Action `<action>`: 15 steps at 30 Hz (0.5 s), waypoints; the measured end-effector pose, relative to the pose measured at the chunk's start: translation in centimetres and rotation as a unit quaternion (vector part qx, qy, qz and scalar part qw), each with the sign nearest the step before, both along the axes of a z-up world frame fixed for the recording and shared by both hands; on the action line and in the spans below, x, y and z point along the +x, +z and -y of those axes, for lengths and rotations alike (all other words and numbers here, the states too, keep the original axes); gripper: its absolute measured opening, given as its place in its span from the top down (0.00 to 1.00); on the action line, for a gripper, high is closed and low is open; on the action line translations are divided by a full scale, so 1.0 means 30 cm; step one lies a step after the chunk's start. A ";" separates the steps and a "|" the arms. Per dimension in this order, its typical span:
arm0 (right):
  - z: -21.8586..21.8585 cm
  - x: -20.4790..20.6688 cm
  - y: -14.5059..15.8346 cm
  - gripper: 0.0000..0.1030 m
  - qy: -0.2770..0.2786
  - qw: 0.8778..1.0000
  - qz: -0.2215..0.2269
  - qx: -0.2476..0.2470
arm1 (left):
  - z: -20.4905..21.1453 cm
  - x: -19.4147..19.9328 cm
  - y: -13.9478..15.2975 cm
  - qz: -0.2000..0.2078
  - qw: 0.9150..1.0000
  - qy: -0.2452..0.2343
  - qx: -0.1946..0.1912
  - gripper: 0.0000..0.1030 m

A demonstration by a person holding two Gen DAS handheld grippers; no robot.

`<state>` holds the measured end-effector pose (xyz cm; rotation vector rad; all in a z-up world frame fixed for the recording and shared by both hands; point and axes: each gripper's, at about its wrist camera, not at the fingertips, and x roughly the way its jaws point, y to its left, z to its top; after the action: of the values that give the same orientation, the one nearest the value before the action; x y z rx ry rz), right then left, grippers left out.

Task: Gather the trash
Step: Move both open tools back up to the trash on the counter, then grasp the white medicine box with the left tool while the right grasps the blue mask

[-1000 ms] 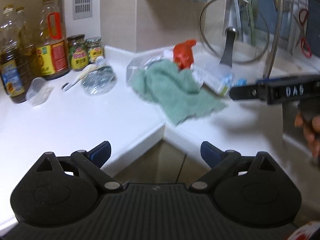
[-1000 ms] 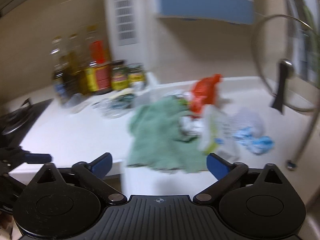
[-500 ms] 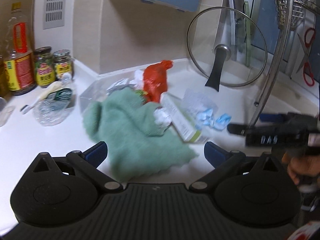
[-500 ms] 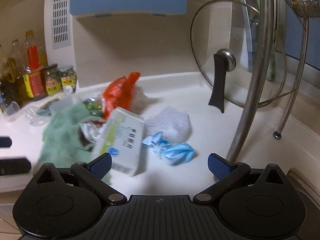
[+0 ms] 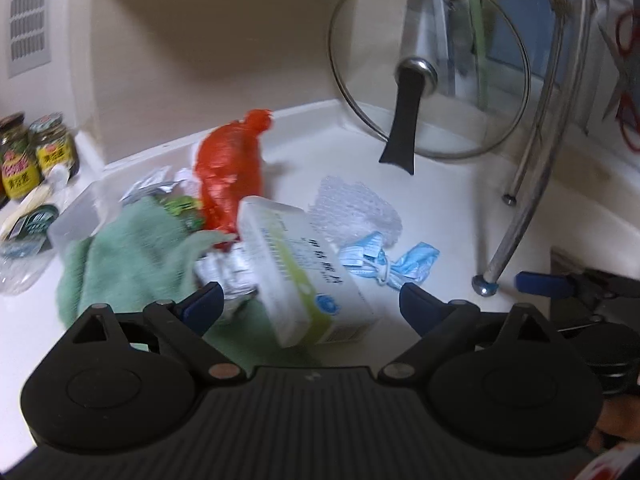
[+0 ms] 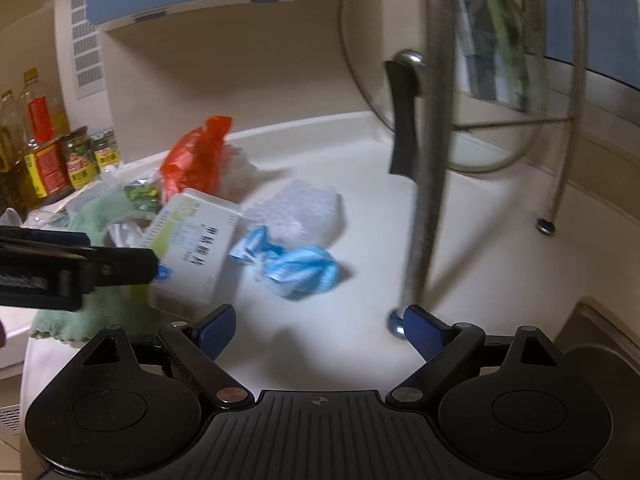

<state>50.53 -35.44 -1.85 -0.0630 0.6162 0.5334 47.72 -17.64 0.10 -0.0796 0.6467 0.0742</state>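
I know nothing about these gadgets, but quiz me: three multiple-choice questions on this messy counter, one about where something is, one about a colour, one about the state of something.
1. Where does the glass pot lid stand?
A. flat on the green cloth
B. upright at the back of the counter, against the wall
C. in the left gripper

2. What colour is the crumpled bag behind the white carton?
A. red-orange
B. black
C. purple

3. How are the fingers of the right gripper?
A. shut on the blue mask
B. shut on the carton
C. spread apart, holding nothing

Answers: 1 B, the lid stands on edge by the wall, handle hanging down. 2 A, the bag is bright red-orange in both views. 3 C, bare counter shows between the two blue pads, and the crumpled blue mask lies beyond them.
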 end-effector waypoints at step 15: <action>0.112 -0.023 -0.040 0.12 -0.016 1.000 -0.009 0.000 | 0.134 0.105 -0.135 -0.028 0.984 0.012 0.176 0.24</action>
<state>49.85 -38.81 -3.06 -0.0492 0.6336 0.5037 50.88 -21.66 -3.95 0.2556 0.6807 0.2140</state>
